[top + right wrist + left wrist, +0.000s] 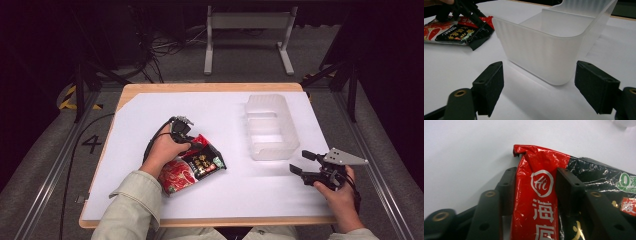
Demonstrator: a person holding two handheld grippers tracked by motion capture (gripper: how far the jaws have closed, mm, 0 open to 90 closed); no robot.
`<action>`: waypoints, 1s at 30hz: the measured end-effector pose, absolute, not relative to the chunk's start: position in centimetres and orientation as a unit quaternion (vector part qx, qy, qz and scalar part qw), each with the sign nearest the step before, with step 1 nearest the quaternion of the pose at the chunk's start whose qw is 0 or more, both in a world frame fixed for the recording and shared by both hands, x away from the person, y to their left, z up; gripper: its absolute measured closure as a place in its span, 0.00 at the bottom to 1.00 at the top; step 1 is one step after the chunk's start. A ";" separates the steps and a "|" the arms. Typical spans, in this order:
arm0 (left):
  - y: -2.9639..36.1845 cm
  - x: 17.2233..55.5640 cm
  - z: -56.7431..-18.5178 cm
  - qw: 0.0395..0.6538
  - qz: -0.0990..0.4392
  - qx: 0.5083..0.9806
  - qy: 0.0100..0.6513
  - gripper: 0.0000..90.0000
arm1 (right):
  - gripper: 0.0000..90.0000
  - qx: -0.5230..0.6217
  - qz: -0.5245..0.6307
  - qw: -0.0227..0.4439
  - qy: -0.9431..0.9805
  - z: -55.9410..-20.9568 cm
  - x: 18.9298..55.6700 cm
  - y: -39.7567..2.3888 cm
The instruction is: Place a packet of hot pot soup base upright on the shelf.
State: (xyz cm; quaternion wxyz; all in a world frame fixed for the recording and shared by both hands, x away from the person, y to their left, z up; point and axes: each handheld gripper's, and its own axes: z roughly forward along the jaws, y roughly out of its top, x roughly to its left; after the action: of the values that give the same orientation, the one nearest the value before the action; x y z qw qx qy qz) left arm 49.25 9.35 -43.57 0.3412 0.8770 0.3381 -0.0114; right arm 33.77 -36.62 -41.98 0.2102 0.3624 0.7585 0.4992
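Nearest the person, the right gripper point(303, 162) rests low on the white table point(150, 115), jaws spread wide and empty, facing the translucent plastic bin point(270, 127) just beyond. At mid-table, left of the bin and well apart from it, lies the red-and-black foil packet point(192, 167). The left gripper point(535, 187) is clamped across the packet's red end, the film puckering between the jaws. The packet is probably light, limp and slick, best taken by its flat sealed edge; its contents cannot be judged.
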 end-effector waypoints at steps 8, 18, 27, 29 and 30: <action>9.6 49.1 -43.4 0.334 -0.006 0.879 0.341 0.92 | 0.26 0.362 0.498 0.209 0.760 -42.0 33.7 -36.6; 9.8 49.1 -43.0 0.340 -0.006 0.876 0.343 0.97 | 0.26 0.362 0.499 0.208 0.760 -42.0 33.7 -36.6; 10.3 48.0 -40.9 0.347 0.010 0.874 0.341 0.98 | 0.27 0.362 0.497 0.211 0.760 -42.0 33.8 -36.6; 10.5 47.7 -40.4 0.351 0.015 0.874 0.335 0.98 | 0.28 0.362 0.496 0.212 0.760 -42.0 33.7 -36.6; 10.6 47.5 -40.0 0.354 0.018 0.874 0.332 0.98 | 0.28 0.362 0.496 0.212 0.760 -42.0 33.7 -36.6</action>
State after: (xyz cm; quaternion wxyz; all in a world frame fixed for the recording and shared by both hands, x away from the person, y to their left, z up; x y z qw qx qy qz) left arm 47.52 10.64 -40.02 0.3541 0.8741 0.3320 0.0182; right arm 33.74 -36.58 -41.98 0.2117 0.3618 0.7602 0.4964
